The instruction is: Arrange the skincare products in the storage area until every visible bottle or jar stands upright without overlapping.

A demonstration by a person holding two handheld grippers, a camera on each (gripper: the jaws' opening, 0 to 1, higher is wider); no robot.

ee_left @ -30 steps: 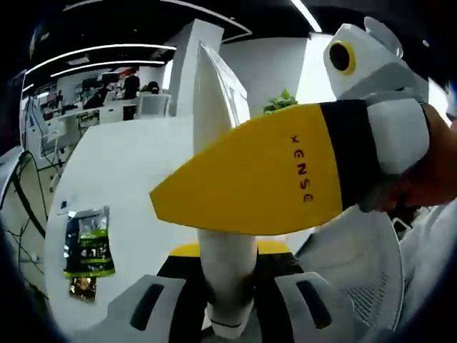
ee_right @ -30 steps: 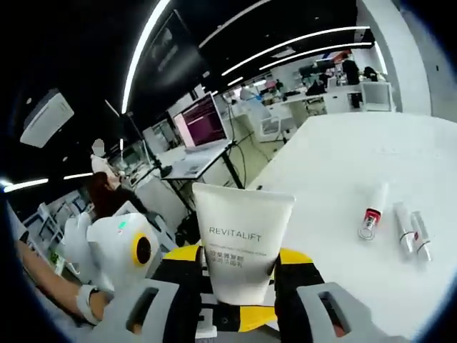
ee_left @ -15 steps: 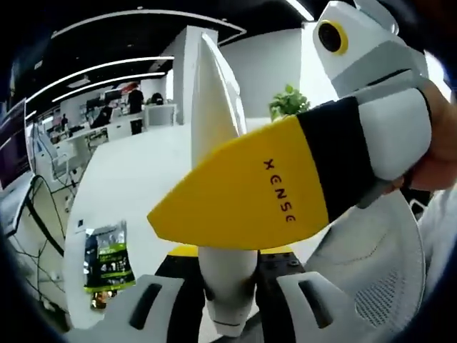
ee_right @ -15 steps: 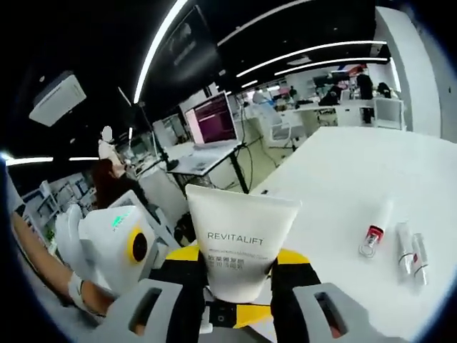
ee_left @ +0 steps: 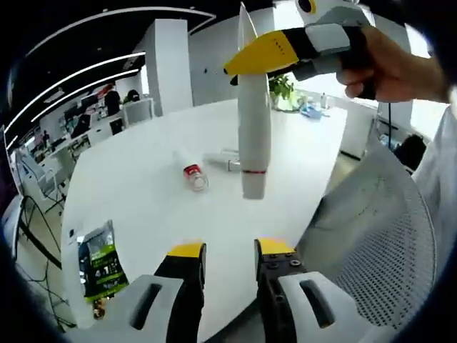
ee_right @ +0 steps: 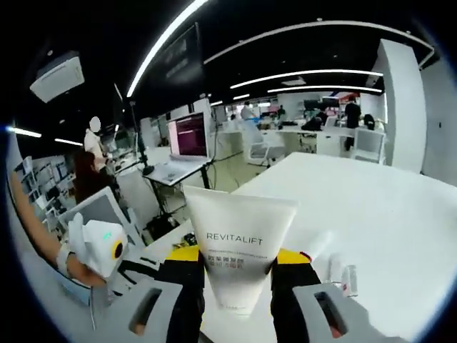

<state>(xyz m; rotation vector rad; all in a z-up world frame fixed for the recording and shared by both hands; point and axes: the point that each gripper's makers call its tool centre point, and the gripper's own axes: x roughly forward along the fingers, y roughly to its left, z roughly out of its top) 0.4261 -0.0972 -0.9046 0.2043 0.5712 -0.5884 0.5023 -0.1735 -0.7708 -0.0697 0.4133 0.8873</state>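
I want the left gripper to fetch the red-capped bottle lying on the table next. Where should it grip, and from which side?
Grip the red-capped bottle across its white body, coming down from above. It lies flat on the white table, apart from the slimmer tubes beside it, so its sides are free. The left gripper is open.

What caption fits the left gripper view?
Right gripper lifts white tube clear of open left gripper above the table.

Tube (ee_left: 253,136): we see it hanging above the table (ee_left: 136,200), gripped at its top.
Small bottles (ee_left: 194,175): lying on the table behind the tube.
Packet (ee_left: 96,257): near the table's left edge.
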